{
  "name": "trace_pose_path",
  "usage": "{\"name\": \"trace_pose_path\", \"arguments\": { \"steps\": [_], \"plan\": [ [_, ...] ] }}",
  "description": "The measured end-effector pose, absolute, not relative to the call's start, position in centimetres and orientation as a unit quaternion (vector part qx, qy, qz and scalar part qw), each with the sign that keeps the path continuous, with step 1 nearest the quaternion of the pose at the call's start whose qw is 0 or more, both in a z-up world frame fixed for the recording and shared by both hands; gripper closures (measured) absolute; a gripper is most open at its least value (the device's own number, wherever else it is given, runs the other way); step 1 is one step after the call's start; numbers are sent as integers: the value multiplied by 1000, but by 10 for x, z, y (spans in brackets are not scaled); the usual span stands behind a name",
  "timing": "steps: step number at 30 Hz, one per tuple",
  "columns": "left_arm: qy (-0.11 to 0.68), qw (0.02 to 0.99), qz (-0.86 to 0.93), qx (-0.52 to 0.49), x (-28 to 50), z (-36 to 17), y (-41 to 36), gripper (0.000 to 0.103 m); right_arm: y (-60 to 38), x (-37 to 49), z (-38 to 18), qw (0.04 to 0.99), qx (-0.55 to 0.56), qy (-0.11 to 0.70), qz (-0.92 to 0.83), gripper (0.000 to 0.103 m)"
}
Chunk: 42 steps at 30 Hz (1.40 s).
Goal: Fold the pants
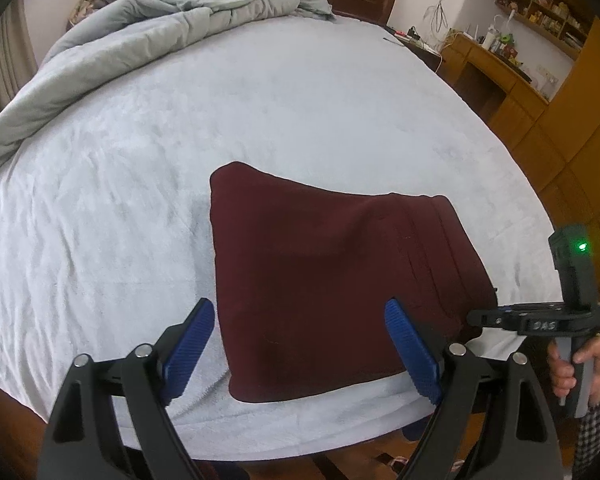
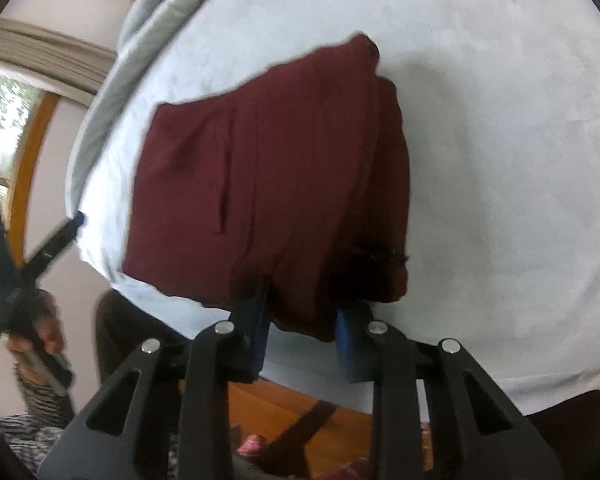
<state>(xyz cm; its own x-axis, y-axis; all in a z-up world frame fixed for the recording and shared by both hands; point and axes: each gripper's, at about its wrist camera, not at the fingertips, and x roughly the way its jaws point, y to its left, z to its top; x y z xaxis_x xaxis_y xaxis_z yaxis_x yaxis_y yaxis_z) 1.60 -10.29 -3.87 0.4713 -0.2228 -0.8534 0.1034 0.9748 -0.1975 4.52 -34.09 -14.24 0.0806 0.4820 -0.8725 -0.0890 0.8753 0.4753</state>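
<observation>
Pale bedsheet (image 1: 140,160) bears folded pants (image 1: 320,280); left gripper (image 1: 300,344) spread; right gripper (image 2: 304,312) pinches their edge.

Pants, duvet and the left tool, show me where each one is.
Pants (image 1: 320,280): left wrist view, middle of the folded cloth.
Duvet (image 1: 172,16): left wrist view, crumpled top.
Left tool (image 1: 300,352): left wrist view, midway between fingertips.

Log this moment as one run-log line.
pants: folded on bed | left gripper: open, empty | right gripper: on pants' near edge, grip unclear
</observation>
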Motion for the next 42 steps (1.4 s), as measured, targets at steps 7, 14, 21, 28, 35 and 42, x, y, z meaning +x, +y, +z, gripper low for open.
{"name": "trace_pose_path", "arguments": {
  "steps": [7, 14, 21, 28, 35, 42],
  "plan": [
    [528, 843, -86, -49, 24, -62, -89, 12, -341, 44, -143, 721, 157, 643, 205, 69],
    [604, 776, -101, -155, 40, -116, -32, 12, -361, 47, -116, 741, 183, 607, 222, 35],
    [633, 733, -154, -197, 66, -149, -32, 12, -382, 76, -130, 725, 205, 615, 229, 23],
    [636, 710, -203, -223, 86, -162, -53, 12, -390, 96, -167, 688, 237, 641, 245, 21],
    [651, 696, -208, -220, 96, -165, -76, 14, -378, 110, -199, 660, 256, 653, 271, 12],
    [639, 716, -182, -213, 86, -147, -70, 61, -377, 100, -176, 689, 247, 617, 289, 65]
  ]
}}
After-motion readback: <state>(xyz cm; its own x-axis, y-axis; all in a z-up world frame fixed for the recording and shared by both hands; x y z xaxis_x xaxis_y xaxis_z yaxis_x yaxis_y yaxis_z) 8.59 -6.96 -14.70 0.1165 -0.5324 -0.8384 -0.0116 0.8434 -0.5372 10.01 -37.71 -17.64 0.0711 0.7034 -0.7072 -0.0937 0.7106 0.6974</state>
